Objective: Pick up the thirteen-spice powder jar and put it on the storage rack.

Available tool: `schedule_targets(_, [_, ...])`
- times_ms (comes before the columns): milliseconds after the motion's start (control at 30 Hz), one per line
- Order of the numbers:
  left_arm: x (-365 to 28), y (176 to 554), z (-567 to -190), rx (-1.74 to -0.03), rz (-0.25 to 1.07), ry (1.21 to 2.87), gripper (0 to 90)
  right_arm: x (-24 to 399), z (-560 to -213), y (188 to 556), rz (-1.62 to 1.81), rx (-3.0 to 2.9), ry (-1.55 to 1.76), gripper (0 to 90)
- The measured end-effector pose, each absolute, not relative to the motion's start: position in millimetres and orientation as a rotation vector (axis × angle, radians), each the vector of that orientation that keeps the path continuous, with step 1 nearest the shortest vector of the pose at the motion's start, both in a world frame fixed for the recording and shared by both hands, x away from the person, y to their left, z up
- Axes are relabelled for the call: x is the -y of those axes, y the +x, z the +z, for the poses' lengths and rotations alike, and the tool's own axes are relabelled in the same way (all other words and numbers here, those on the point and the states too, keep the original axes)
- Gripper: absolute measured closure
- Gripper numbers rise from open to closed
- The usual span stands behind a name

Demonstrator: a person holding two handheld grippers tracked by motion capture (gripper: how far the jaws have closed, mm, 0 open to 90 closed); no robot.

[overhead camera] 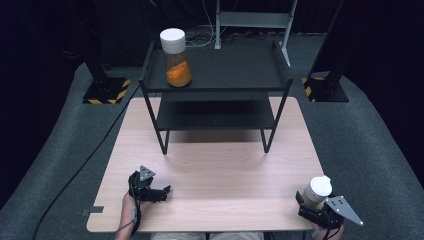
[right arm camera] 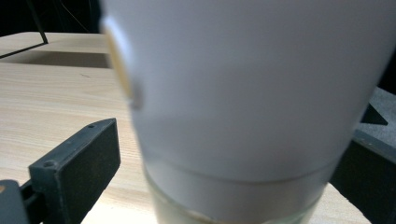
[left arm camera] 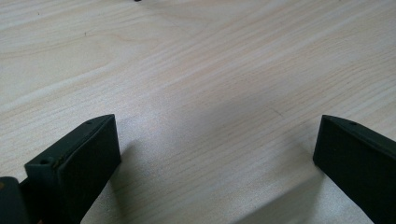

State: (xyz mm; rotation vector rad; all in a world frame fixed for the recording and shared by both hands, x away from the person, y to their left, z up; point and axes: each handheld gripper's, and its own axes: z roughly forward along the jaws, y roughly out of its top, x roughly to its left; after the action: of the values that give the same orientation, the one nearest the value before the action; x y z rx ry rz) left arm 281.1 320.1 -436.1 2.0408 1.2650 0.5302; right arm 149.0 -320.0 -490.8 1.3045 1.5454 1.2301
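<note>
Right gripper view: right gripper (right arm camera: pixel 224 154) jaws wide around white-lidded jar (right arm camera: pixel 243 93), left jaw clear; left gripper (left arm camera: pixel 217 149) wide open, empty.

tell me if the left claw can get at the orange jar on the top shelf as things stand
Probably yes: the left claw is open and empty, and the orange jar stands at the shelf's front left corner with bare table between.

Light wood surface (overhead camera: pixel 215 165) with black two-tier shelf (overhead camera: pixel 215 95).
Shelf stands at far edge, well beyond both hand-held grippers; orange-filled jar (overhead camera: pixel 175 50) on its top tier, far left corner. White-lidded jar (overhead camera: pixel 317 191) between right hand-held gripper (overhead camera: pixel 312 202) jaws.
</note>
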Motion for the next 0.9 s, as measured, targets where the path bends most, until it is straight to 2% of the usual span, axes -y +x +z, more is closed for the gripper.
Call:
schedule_targets(200, [-320.1, 281.1, -436.1, -1.267, 0.530, 2.040, 0.0, 319.6, -478.6, 158.0, 1.174, -1.614, 1.351, 2.3])
schedule_targets(333, [-320.1, 281.1, -436.1, -1.267, 0.531, 2.040, 0.0, 321.0, -481.2, 154.5, 1.197, -1.587, 1.366, 18.9])
schedule_targets(467, [-320.1, 281.1, -436.1, -1.267, 0.531, 2.040, 0.0, 327.6, -481.8, 153.8, 1.232, -1.600, 1.373, 27.4])
schedule_targets(900, [-319.8, 280.9, -436.2, -1.268, 0.533, 2.039, 0.1, 322.1, -477.0, 151.4, 1.250, -1.598, 1.331, 29.0])
